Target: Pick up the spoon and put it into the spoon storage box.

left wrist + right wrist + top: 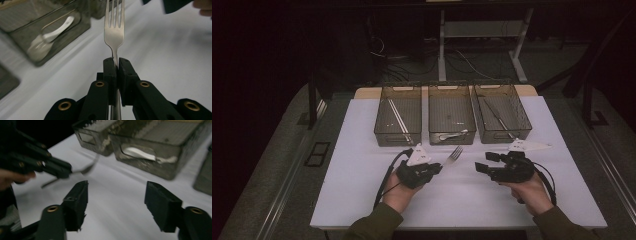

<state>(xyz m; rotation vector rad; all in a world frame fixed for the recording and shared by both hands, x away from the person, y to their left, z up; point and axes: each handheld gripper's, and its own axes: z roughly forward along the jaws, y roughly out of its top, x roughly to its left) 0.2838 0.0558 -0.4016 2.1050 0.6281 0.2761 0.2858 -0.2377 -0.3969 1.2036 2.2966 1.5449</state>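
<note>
A metal fork (454, 154) sticks out forward and to the right from my left gripper (438, 167), which is shut on its handle just behind the head. In the left gripper view the fork (114, 32) rises straight from between the closed jaws of the left gripper (117, 65), tines pointing away. My right gripper (482, 163) hovers to the right of it, pointing left, open with nothing between its jaws. In the right gripper view my right gripper (116, 197) stands wide over bare white mat, with the left gripper (53, 167) and the fork (87, 168) beyond at the left.
Three clear bins stand in a row at the back of the white mat (362, 175): the left bin (384, 136) with thin sticks, the middle bin (434, 112) with a white spoon (452, 135), the right bin (527, 127) with a slim utensil. Dark floor surrounds the table.
</note>
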